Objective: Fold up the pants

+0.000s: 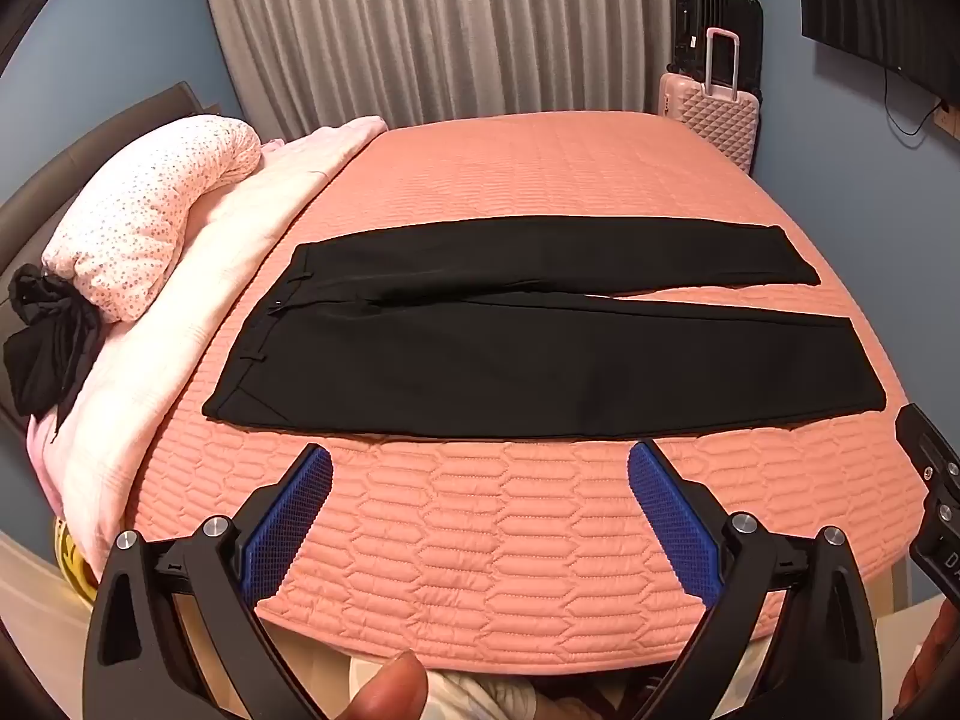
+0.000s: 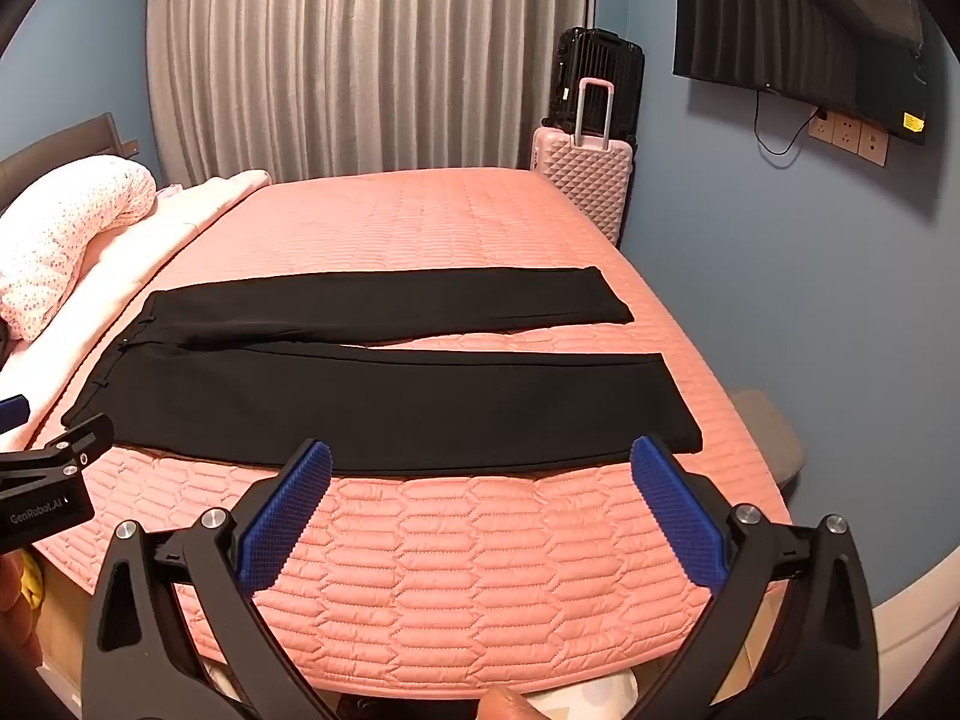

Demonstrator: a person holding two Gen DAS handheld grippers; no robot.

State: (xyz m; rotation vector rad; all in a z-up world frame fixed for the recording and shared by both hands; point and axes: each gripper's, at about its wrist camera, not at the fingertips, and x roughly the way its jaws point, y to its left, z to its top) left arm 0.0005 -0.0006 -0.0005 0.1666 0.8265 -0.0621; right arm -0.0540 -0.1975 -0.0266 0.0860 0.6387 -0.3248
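Black pants (image 1: 540, 360) lie flat and spread out on the pink quilted bed (image 1: 510, 540), waistband to the left, both legs running right with a narrow gap between them. They show the same way in the right wrist view (image 2: 390, 402). My left gripper (image 1: 480, 468) is open and empty, held above the bed's near edge just short of the near leg. My right gripper (image 2: 480, 468) is open and empty, also just short of the near leg, toward its hem end. The left gripper's body shows at the left edge of the right wrist view (image 2: 48, 480).
A rolled floral duvet (image 1: 156, 210) and a pale pink blanket (image 1: 198, 276) lie along the bed's left side, with a black garment (image 1: 48, 342) by the headboard. A pink suitcase (image 1: 714, 114) and a black one stand at the far corner. A wall TV (image 2: 798, 48) hangs right.
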